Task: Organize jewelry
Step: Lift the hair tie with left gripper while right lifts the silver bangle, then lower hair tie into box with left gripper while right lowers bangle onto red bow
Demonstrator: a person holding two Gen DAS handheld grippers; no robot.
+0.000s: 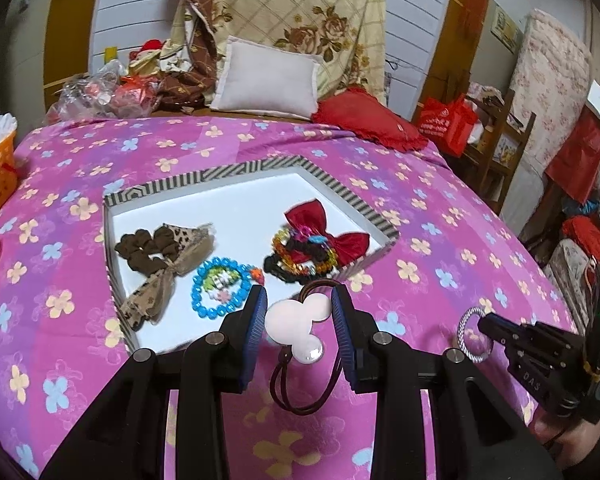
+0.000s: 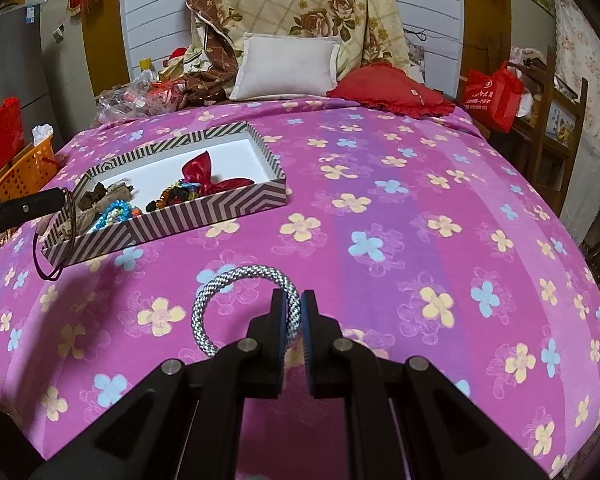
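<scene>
The left gripper [image 1: 300,312] clamps a white mouse-shaped hair tie [image 1: 298,320] between its pads beside the striped tray [image 1: 352,196], while the right gripper [image 2: 291,312] pinches a silver braided ring [image 2: 220,288] above the pink floral bedspread [image 2: 420,220].

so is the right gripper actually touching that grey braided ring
Touching. The right wrist view shows the right gripper with both pads closed on the grey braided ring, its cord pinched between them with no gap.
</scene>
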